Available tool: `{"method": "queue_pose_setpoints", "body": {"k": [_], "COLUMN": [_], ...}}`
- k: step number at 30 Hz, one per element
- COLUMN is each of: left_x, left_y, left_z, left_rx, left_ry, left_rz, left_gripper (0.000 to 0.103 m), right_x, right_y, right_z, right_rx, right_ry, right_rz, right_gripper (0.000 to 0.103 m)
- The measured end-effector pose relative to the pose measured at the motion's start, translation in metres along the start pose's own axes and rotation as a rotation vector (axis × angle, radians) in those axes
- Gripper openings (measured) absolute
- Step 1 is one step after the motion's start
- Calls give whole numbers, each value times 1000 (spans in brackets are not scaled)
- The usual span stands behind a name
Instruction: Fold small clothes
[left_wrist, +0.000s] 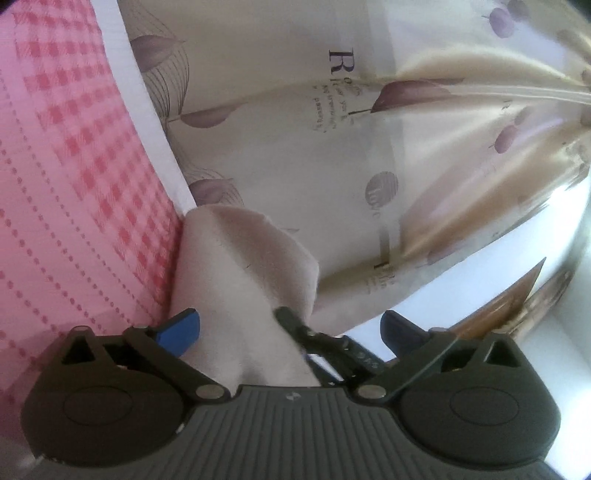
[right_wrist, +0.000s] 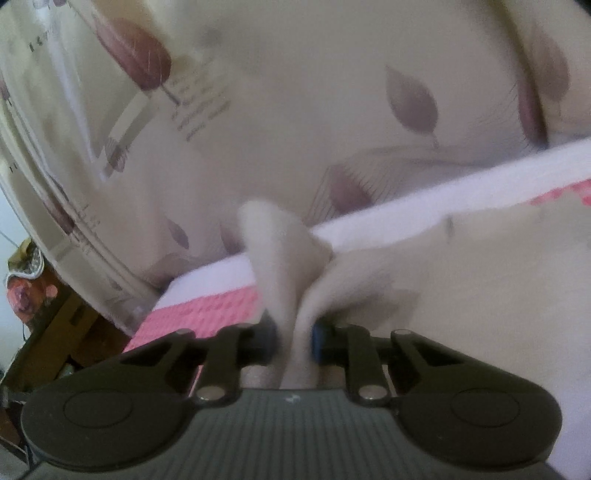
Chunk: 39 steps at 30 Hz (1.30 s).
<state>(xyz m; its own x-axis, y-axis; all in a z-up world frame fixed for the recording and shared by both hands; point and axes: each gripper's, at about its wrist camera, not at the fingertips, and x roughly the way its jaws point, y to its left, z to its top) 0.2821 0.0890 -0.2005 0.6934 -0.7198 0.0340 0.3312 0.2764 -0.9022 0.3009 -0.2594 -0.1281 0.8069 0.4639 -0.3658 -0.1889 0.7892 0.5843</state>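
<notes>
Low in both frames, the cloth (right_wrist: 284, 258) bunches up above a pink checked sheet (left_wrist: 74, 166). With only one pinch holding it, the loose side could, I judge, sag and spoil the fold. Right claw (right_wrist: 293, 338) is clamped tight on the cloth. Left claw (left_wrist: 290, 328) gapes wide, cloth (left_wrist: 243, 266) lying between its fingers, ungripped.

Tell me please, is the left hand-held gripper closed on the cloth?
No, the left hand-held gripper has its blue fingers spread apart, with the pale cloth lying loosely between them.
</notes>
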Motion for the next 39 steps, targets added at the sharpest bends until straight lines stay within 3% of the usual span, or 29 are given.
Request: {"method": "queue_pose_setpoints", "body": {"k": [6,12,15,17,18,19,22,23,30,39], "left_x": [12,21,20,21,22,22,22,20,13,21], "left_y": [-4,-9,-9,-9,-9,-9,-9,-8,-2,-10], "left_z": [-2,-5,-7,-7,-7,-7,-7,-7,-2,-7], "left_rx": [25,62,70,73,75,79,75,67,18,94], "left_ry": [56,87,93,98,101,104,103,98,56,98], "left_rz": [18,41,43,41,41,42,38,34,23,55], "left_gripper": [102,102,102,102,102,102,102,102,102,103], "right_x": [-20,-8,-2,2,3,6,12,10,-31,-82], "right_y": [-12,-30,-38,-33,-32,-30,-17,-12,-4,-58], "right_z": [16,3,-3,-7,-8,-10,-12,-11,27,53], "right_rx": [-26,88,156,145,143,141,69,37,-107,-145], "right_ry": [-4,81,88,87,90,95,78,61,-2,-13], "right_rz": [-49,9,28,23,25,20,-26,-42,-116,-269], "right_gripper": [14,17,38,64,66,65,26,19,15,15]}}
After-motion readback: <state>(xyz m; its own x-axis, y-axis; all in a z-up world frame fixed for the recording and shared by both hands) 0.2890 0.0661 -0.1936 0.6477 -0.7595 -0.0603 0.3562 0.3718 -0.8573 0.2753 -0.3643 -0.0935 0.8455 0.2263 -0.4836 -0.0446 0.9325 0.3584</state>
